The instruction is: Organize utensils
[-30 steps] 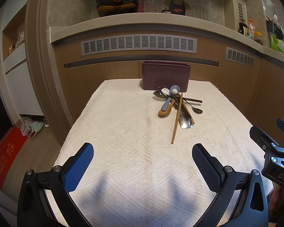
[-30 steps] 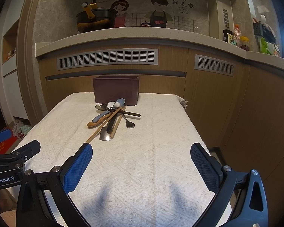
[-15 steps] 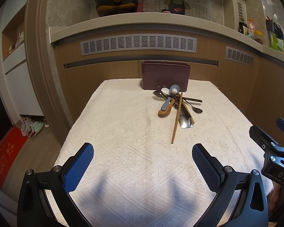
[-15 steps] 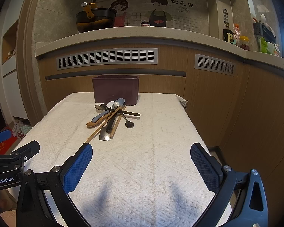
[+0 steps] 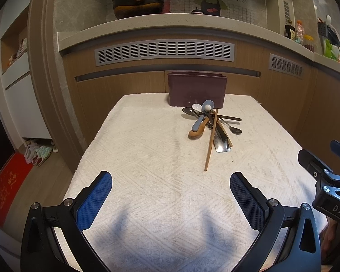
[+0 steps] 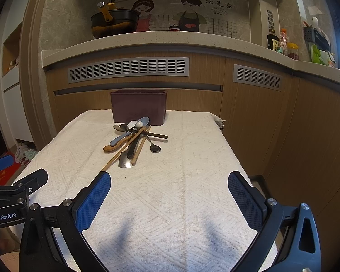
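A pile of utensils (image 5: 212, 124) (image 6: 136, 140) lies on the white cloth in front of a dark maroon box (image 5: 197, 89) (image 6: 138, 105). The pile holds wooden chopsticks (image 5: 211, 141), a wooden spoon (image 5: 198, 131), a blue-handled spoon (image 6: 124, 133), dark metal spoons (image 6: 155, 147) and a metal spatula (image 6: 125, 159). My left gripper (image 5: 171, 187) hovers open over the near part of the table, well short of the pile. My right gripper (image 6: 168, 187) is open too, its left finger just short of the long chopstick's near tip. Neither holds anything.
A white textured cloth (image 5: 147, 158) covers the table. Behind the table runs a wooden counter front with vent grilles (image 5: 164, 49), with a black pot (image 5: 138, 3) on top. Jars and bottles (image 6: 283, 45) stand at the right. Slippers and a red mat (image 5: 9, 181) lie on the floor left.
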`<state>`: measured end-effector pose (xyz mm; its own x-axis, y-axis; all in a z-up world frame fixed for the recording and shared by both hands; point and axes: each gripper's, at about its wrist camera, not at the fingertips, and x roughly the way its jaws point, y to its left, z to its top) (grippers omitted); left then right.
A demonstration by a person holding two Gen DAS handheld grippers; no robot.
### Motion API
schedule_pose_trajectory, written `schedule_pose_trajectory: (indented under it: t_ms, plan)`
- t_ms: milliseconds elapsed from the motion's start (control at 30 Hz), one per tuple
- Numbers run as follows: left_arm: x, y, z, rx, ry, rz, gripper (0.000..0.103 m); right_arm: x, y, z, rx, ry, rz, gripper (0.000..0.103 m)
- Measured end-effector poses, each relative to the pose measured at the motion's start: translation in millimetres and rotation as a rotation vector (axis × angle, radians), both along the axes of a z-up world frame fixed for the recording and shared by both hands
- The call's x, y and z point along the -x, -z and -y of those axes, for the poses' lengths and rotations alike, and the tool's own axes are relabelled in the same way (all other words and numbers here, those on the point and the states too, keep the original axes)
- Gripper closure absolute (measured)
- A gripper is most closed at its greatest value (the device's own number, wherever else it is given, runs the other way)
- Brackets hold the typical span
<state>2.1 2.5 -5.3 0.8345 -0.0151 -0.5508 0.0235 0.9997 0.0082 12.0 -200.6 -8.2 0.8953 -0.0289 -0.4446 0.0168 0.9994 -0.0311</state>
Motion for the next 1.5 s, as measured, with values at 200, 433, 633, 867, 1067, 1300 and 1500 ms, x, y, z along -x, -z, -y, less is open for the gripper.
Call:
schedule_pose_trajectory:
  t_ms: [200, 433, 633, 867, 1067, 1300, 1500]
  plan:
    - [-4, 8, 4, -0.005, 0.011, -0.018, 0.000, -2, 3, -2, 0.009, 0.002, -0.006, 0.000]
    - [-4, 6, 2, -0.002, 0.008, -0.022, 0.000, -4, 5, -1, 0.004, 0.002, -0.012, 0.000]
    - [-6, 3, -2, 0.012, 0.009, -0.022, 0.000, -4, 4, 0, 0.005, 0.001, -0.014, 0.000]
    - [-37, -11, -5, 0.037, 0.040, -0.029, 0.000, -20, -1, 1, 0.057, -0.006, -0.025, 0.000]
    - [-80, -23, 9, -0.026, 0.085, -0.018, 0.000, -70, -16, 9, 0.088, -0.048, -0.040, 0.000]
    - [-134, -41, 2, -0.123, 0.119, 0.030, 0.000, -149, -30, 13, 0.108, -0.042, -0.121, 0.000]
    - [-182, -60, -35, -0.092, 0.075, 0.094, 0.000, -202, -30, 10, 0.051, -0.133, -0.123, 0.000]
